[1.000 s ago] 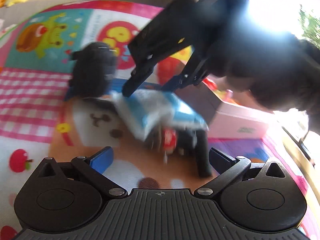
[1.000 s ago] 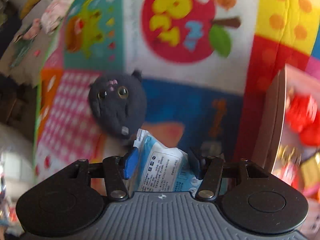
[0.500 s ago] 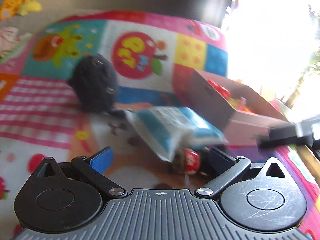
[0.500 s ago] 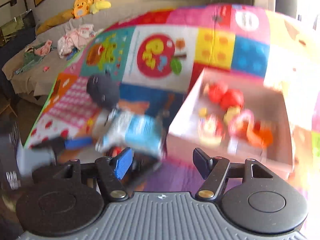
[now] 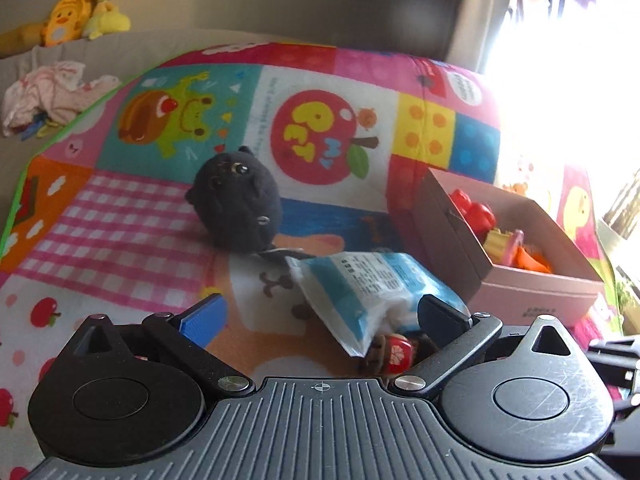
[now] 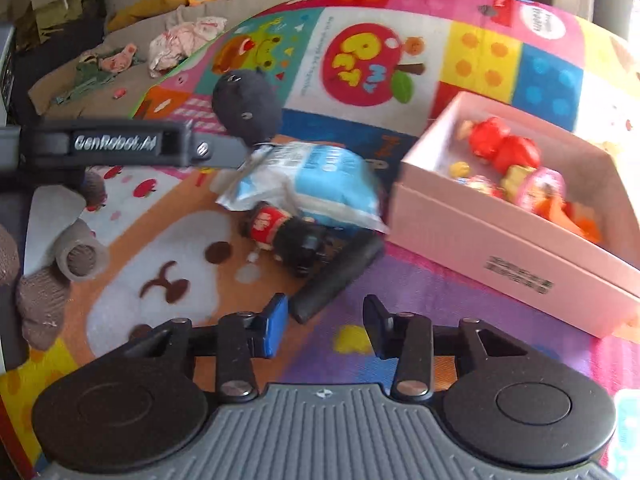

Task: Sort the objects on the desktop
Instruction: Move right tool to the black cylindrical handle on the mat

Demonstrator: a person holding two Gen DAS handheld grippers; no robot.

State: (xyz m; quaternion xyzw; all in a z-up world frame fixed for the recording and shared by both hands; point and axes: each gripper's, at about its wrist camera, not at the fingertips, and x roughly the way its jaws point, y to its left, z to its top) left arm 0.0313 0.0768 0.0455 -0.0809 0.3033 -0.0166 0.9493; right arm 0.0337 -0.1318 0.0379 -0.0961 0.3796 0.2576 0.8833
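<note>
On the play mat: lines below, read from both wrist views.

Play mat [image 5: 120, 220]: bright patchwork, spread flat under everything.
Tissue pack [image 6: 316, 184]: blue and white, lying tilted on top of the small doll; just ahead of the left gripper, near its right finger; well ahead of the right gripper and apart from it.
Small doll [image 6: 268, 226]: red top, dark lower part, half under the pack; details blurred, perhaps a figurine on its side.
Black cylinder [image 6: 336, 276]: lying slantwise on the mat, near end just ahead of the right gripper's blue finger, not touching.
Black plush toy [image 5: 236, 208]: beyond the pack, close behind it.
Pink box [image 6: 512, 248]: right of the pack, lid off, holding red, yellow and orange toys.
Left gripper [image 5: 320, 316]: fingers spread wide, nothing clasped; pack's lower corner reaching between them without contact on the blue pad.
Right gripper [image 6: 324, 324]: jaws closing, gap between them bare, only mat showing there.
Blue finger [image 6: 274, 330]: clear of every object.
Yellow plush duck [image 5: 66, 26]: far back on the grey bedding, well apart from the mat's things.
</note>
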